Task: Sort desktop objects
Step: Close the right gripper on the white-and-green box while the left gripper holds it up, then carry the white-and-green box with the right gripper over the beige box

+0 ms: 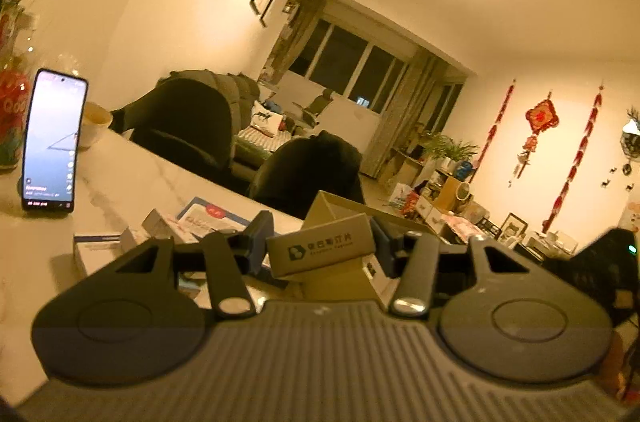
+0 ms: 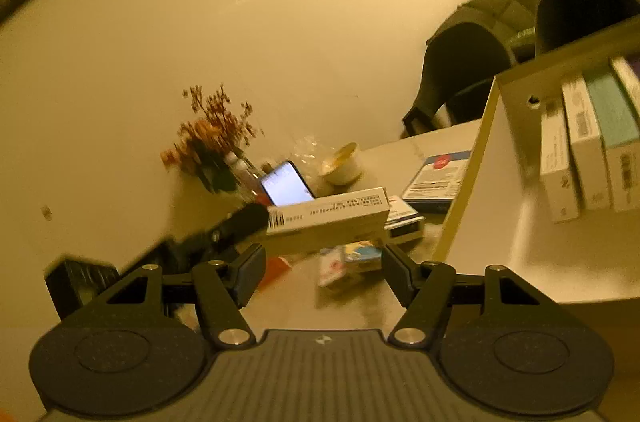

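Evidently, the pale marble-look bench (image 1: 132, 162) carried the sorting job, and a large open cardboard box (image 2: 520, 222) at three o'clock in the right wrist view already held several white and teal cartons (image 2: 588, 150) standing on edge in a row. Loose flat packets (image 1: 212, 216) lay near the bench's middle, at ten o'clock from the left claw.

The left claw (image 1: 322, 246) was closed most of the way on a small brown cardboard carton with printed characters (image 1: 322, 248), held clear of the bench with a pad against each end. The right claw (image 2: 324, 264) stood wide apart; a long white carton with a barcode (image 2: 328, 210) showed just above its gap, but whether the pads touched it could not be told.

By my judgement, a carry toward the box was in hand for the brown carton, and the next move would call for lifting it over the box wall and setting it down beside the upright row.

Room looked open in the box at nine o'clock of that row. A lit smartphone (image 1: 54, 142) propped upright and a white cup (image 1: 94, 126) stood near the bench's far edge.
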Tool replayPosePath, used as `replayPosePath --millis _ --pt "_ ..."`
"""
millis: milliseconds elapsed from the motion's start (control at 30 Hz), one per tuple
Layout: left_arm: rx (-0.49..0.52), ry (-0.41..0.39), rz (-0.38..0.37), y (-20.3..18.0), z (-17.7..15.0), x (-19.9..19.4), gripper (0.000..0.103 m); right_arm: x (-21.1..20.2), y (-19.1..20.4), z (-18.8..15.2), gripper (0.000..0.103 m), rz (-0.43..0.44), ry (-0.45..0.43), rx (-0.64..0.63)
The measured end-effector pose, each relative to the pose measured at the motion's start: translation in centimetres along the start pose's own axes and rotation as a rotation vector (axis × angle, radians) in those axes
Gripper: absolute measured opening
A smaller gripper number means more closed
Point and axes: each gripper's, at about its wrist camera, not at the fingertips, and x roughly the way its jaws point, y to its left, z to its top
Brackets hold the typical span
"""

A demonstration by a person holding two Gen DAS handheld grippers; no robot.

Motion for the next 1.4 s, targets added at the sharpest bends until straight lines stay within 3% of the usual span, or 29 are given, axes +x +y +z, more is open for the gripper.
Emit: replayPosePath --millis 133,267,367,433,567,800,1167,1333,1400 --pt "0.026 -0.014 -0.035 -0.8 -0.1 0.2 0.051 0.1 -1.6 1.0 0.067 0.081 0.006 0.157" --pt "0.103 -0.029 -0.065 -2.0 -0.5 0.3 0.051 0.4 -3.8 1.5 0.067 0.204 0.018 0.357" --pt "0.163 -0.038 -0.078 -3.0 -0.8 0.5 0.051 0.4 -4.9 1.8 0.064 0.245 0.008 0.433" --pt "0.199 -0.039 -0.087 -3.5 -0.9 0.7 0.05 0.4 -5.3 1.9 0.053 0.238 0.005 0.452" --pt "0.272 -0.026 -0.084 -4.4 -1.2 1.2 0.05 0.5 -5.9 1.9 0.047 0.221 0.006 0.49" --pt "0.36 0.041 -0.072 -5.3 -1.7 2.5 0.048 0.2 -6.4 2.7 0.025 0.191 -0.006 0.507" --pt "0.353 0.157 -0.04 -5.4 -1.2 4.6 0.052 -0.1 -6.2 4.8 0.022 0.092 -0.025 0.447" --pt "0.314 0.206 0.005 -4.6 -1.1 5.4 0.068 -0.5 -6.7 5.9 0.022 0.038 -0.045 0.429" --pt "0.289 0.225 0.029 -4.2 -1.0 5.7 0.069 -0.6 -7.0 6.4 0.022 0.016 -0.054 0.422"
